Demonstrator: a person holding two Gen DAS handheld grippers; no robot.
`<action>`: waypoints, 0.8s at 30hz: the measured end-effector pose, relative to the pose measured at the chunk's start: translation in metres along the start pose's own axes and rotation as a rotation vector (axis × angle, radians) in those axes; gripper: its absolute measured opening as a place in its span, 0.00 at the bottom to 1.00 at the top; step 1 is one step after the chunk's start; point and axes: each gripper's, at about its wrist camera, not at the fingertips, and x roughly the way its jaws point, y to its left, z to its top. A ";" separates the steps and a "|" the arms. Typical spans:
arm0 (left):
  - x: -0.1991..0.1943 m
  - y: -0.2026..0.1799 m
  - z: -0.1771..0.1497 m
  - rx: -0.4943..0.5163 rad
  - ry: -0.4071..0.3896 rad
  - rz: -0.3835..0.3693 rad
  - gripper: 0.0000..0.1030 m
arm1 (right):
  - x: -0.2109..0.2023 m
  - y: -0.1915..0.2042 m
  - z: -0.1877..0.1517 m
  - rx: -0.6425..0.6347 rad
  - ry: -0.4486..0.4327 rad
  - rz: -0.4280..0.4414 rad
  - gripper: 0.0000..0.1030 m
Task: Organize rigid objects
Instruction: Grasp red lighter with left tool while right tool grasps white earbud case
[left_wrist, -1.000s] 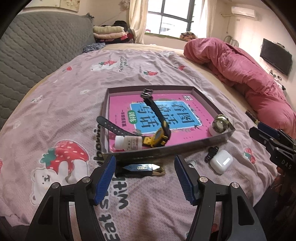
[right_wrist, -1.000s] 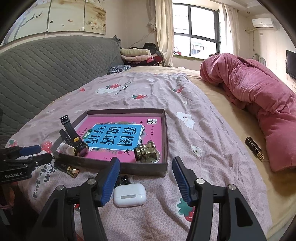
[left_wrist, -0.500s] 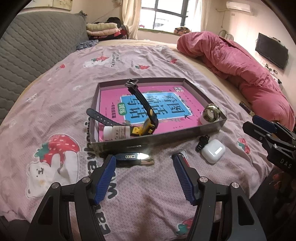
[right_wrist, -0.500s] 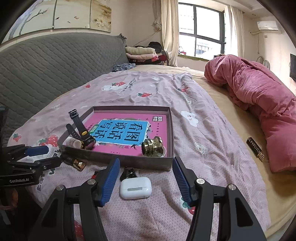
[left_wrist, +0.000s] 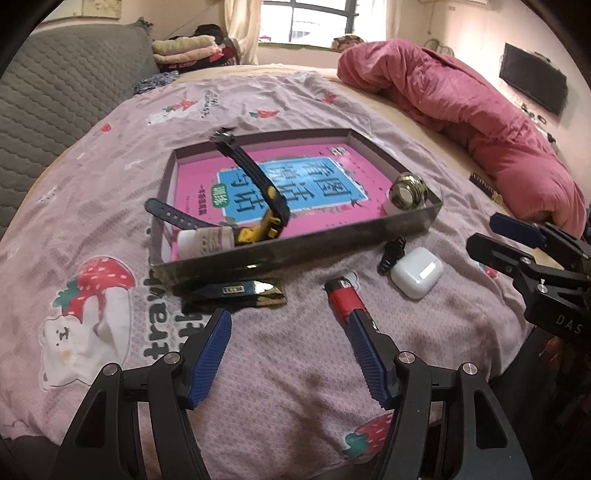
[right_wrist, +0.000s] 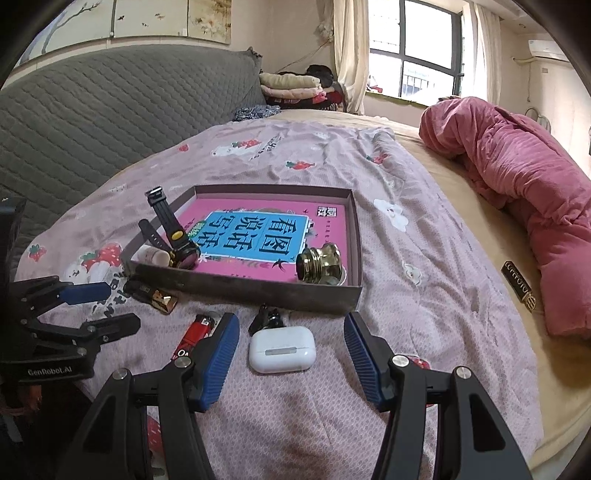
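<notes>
Hovering over a strawberry-print bedsheet, the left gripper stands wide open and empty, a red lighter just beyond its right finger and a black-and-gold case ahead at centre frame. The right gripper, also open and holding nothing, frames a white earbud case at lower centre. Mid-frame, the shallow box holds a watch, a small bottle and a brass knob.

Black plastic left gripper body reads "GenRobot.AI"; black right gripper body shows "DAS". Pink-and-blue book cover in the box bears large Chinese characters "看图说话".
</notes>
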 end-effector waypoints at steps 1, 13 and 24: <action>0.001 -0.002 -0.001 0.008 0.005 -0.002 0.65 | 0.002 0.000 -0.001 -0.002 0.012 -0.001 0.57; 0.017 -0.025 -0.008 0.084 0.050 -0.035 0.65 | 0.024 0.001 -0.006 -0.010 0.083 0.024 0.57; 0.034 -0.026 -0.009 0.038 0.094 -0.083 0.65 | 0.048 0.000 -0.010 -0.021 0.159 0.010 0.57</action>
